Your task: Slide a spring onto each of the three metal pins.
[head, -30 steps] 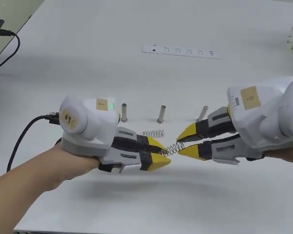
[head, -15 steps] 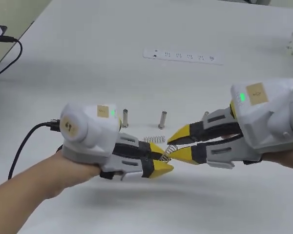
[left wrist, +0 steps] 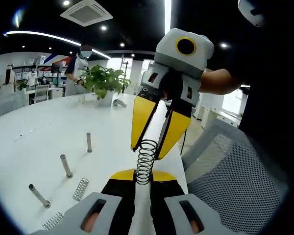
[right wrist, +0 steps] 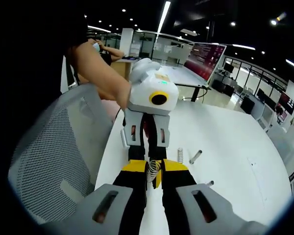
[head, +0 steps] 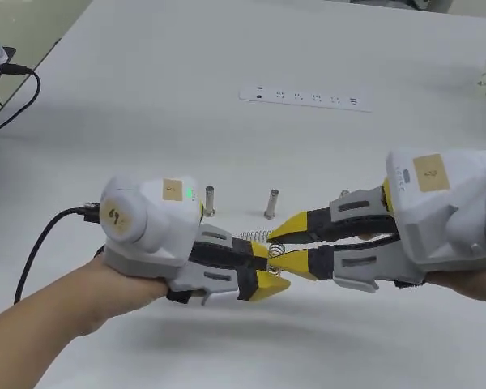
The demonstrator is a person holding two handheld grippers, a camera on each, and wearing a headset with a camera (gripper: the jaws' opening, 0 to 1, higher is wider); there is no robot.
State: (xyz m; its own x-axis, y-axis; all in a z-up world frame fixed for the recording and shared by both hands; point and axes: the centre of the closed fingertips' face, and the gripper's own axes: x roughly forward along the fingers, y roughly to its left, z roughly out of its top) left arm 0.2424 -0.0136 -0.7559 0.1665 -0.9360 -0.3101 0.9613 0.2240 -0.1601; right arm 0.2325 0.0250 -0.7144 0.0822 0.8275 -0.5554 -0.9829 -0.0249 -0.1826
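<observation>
Above the table a short wire spring (head: 276, 250) hangs between both grippers. My left gripper (head: 269, 266) is shut on one end of it; in the left gripper view the spring (left wrist: 146, 164) rises from between those jaws (left wrist: 142, 177). My right gripper (head: 270, 247) faces the left one, and its yellow jaws pinch the spring's other end (right wrist: 152, 169). Three metal pins (head: 210, 201), (head: 271, 203), (head: 343, 194) stand bare in a row on the white table behind the grippers. A second spring (head: 255, 236) lies on the table near the middle pin, and a third spring (left wrist: 53, 221) lies further along.
A white power strip (head: 306, 98) lies across the far part of the table. A black cable (head: 20, 81) runs along the left edge. A mesh office chair (left wrist: 235, 181) stands beside the table. People stand in the room behind.
The right gripper has moved left toward the left gripper and its jaws have narrowed onto the spring's free end. The left gripper keeps hold of the spring.
</observation>
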